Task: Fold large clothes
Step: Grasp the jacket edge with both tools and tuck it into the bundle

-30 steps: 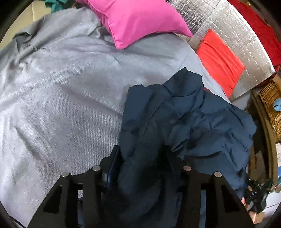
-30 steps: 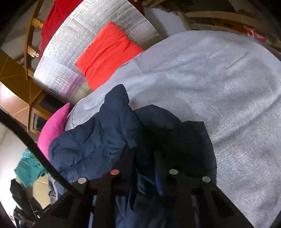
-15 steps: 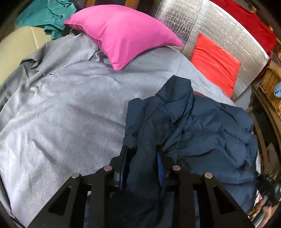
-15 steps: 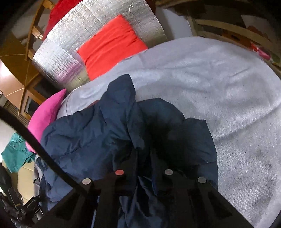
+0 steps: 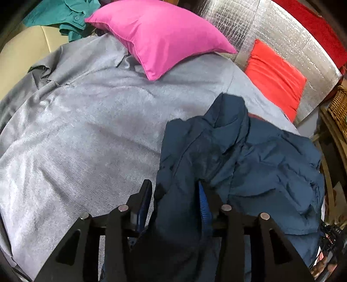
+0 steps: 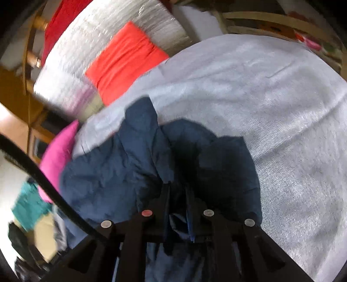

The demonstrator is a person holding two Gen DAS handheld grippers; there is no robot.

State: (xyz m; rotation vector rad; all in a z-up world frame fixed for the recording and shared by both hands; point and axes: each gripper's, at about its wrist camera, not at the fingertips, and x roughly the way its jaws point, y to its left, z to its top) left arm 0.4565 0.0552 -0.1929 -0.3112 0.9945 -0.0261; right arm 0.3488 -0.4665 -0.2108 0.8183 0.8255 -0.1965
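Observation:
A dark navy padded jacket (image 5: 249, 164) lies bunched on a grey bed cover (image 5: 86, 134). My left gripper (image 5: 175, 195) holds a thick fold of the jacket between its fingers, at the jacket's left edge. In the right wrist view the same jacket (image 6: 121, 173) is heaped to the left, and my right gripper (image 6: 177, 195) is shut on a fold of it. The cloth hides both grippers' fingertips. The grey bed cover (image 6: 282, 108) spreads to the right in that view.
A pink pillow (image 5: 160, 36) and a red cushion (image 5: 275, 76) lie at the head of the bed against a silver quilted panel (image 5: 282, 34). Teal clothing (image 5: 63, 15) lies at the far left. A wicker basket (image 5: 340, 106) stands at the right. A black cable (image 6: 43, 180) crosses the right wrist view.
Both grippers have lifted and tilted with the jacket held; the left view now shows more of the pink pillow and teal clothing. The right view is blurred by motion.

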